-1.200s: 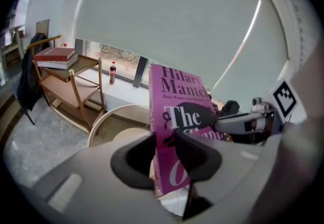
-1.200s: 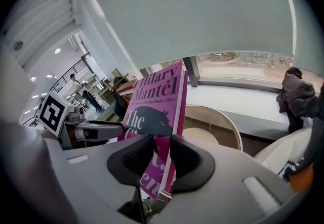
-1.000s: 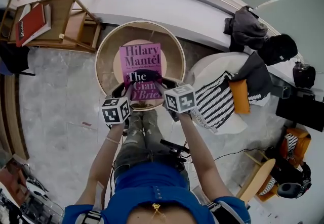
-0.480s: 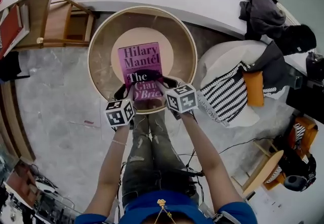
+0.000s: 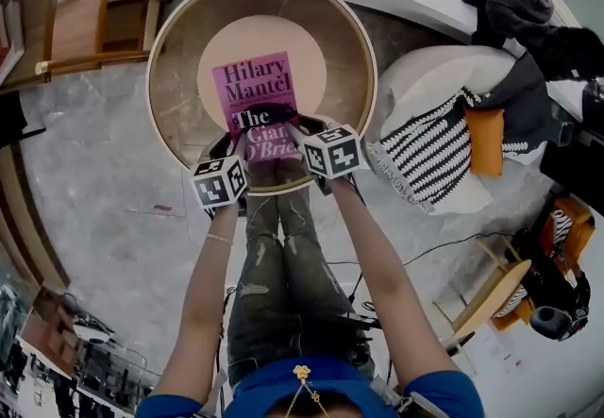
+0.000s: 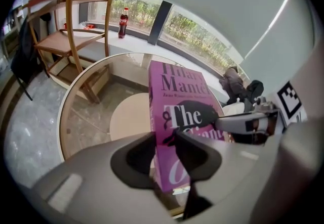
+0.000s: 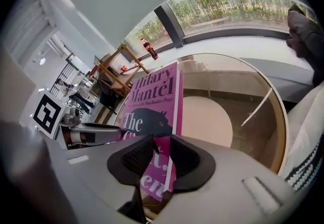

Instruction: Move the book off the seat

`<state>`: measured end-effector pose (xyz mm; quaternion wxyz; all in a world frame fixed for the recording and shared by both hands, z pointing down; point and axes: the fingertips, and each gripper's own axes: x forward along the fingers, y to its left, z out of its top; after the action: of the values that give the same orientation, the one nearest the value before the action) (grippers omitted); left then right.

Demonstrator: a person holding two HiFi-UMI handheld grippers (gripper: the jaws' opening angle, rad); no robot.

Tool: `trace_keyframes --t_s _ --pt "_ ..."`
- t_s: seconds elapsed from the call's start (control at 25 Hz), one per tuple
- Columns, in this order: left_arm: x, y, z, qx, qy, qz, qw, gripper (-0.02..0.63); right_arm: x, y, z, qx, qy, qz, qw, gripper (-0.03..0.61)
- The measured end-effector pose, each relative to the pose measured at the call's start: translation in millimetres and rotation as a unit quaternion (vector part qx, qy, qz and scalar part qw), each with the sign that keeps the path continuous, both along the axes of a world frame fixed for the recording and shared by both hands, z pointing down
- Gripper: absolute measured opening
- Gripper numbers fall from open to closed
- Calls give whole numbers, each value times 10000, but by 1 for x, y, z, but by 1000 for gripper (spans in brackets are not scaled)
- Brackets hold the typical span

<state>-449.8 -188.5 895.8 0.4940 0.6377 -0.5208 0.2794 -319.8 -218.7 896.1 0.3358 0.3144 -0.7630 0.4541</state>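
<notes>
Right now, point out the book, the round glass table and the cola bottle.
book [image 5: 249, 86]: head view, pink cover's upper half.
round glass table [image 5: 148, 86]: head view, left rim.
cola bottle [image 6: 122, 23]: left gripper view, mid-body.

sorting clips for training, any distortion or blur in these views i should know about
Head view: strong fisheye, straight edges bend, yet the book title reads sharp. Left gripper view: black rounded corners, left claw soft up close. Right gripper view: same dark corners, right claw blurred.

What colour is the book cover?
Magenta-pink book, with white and black lettering; clearest in the head view.
</notes>
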Motion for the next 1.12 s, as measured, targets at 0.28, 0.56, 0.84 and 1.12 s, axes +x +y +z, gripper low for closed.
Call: trace_keyframes --t_s 0.28,0.56,0.84,1.12 --pt "10 11 29 -328 -124 288 9990 121 12 18 32 -331 208 66 9992 109" --pt "8 11 40 -291 -85 336 9990 126 10 20 48 -376 122 174 9991 120" --pt "6 12 42 -285 11 290 9992 132 9 22 50 -378 33 151 9992 123" --pt "6 11 41 -314 58 338 9989 133 8 21 48 -340 151 142 9992 126"
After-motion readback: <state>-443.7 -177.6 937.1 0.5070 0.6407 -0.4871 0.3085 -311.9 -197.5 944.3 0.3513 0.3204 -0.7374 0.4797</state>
